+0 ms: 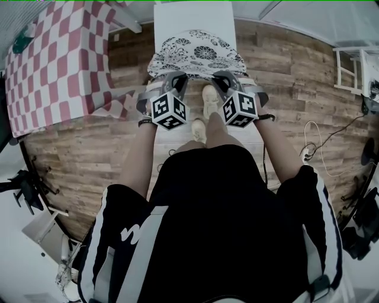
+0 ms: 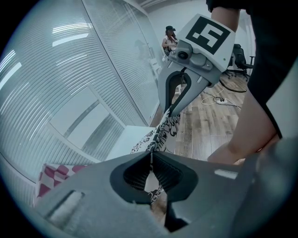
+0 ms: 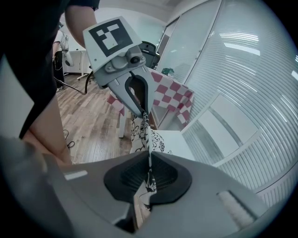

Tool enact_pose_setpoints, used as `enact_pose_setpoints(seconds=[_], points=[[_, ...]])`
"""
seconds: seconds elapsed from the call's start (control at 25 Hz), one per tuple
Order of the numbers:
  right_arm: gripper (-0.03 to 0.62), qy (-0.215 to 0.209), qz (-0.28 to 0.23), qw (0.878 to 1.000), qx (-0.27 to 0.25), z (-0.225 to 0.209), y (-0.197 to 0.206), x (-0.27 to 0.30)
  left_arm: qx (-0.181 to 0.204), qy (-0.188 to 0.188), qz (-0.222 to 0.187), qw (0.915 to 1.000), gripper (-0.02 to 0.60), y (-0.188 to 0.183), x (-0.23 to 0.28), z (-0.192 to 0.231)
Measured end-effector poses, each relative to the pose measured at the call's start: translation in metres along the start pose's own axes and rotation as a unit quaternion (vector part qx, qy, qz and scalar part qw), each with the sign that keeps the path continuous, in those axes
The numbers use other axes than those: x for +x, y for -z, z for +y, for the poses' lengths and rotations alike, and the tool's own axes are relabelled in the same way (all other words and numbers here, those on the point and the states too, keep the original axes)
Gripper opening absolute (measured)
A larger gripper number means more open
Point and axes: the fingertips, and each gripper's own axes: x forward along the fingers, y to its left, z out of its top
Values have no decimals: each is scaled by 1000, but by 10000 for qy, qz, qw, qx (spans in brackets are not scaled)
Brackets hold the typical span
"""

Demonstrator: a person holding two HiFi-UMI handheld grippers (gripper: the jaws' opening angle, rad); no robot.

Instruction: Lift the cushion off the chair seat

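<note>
The cushion (image 1: 195, 52) is flat, white with a black floral print, and hangs over the white chair seat (image 1: 192, 18), gripped at its near edge. My left gripper (image 1: 176, 81) is shut on the cushion's left near corner. My right gripper (image 1: 224, 80) is shut on its right near corner. In the left gripper view my left gripper (image 2: 151, 157) pinches the thin cushion edge (image 2: 162, 132), with the right gripper (image 2: 173, 109) clamped further along it. The right gripper view mirrors this: my right gripper (image 3: 149, 157) pinches the cushion (image 3: 141, 132), and the left gripper (image 3: 143, 110) holds beyond.
A table under a red-and-white checked cloth (image 1: 59, 59) stands close at the left. My shoes (image 1: 208, 100) are just before the chair. A white rack (image 1: 354, 68) and floor cables (image 1: 311, 148) lie at the right. A slatted glass wall (image 2: 70, 83) runs behind the chair.
</note>
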Motion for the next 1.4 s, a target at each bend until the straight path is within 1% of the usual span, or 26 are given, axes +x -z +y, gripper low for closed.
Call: enact_pose_setpoints(seconds=[0.96,1.2,1.4], points=[[8,324,61,9994,39,34,-20,-25,164,-98,-136,9997,17,6,-37,-28],[8,348,64,9994,48,52,-22,-35,232,-141,-155,9995,17,6,-48,-43],[8,318,77,9995,-9,69,-20,-36,204,-171,-205,9994,17,9,-59,-53]])
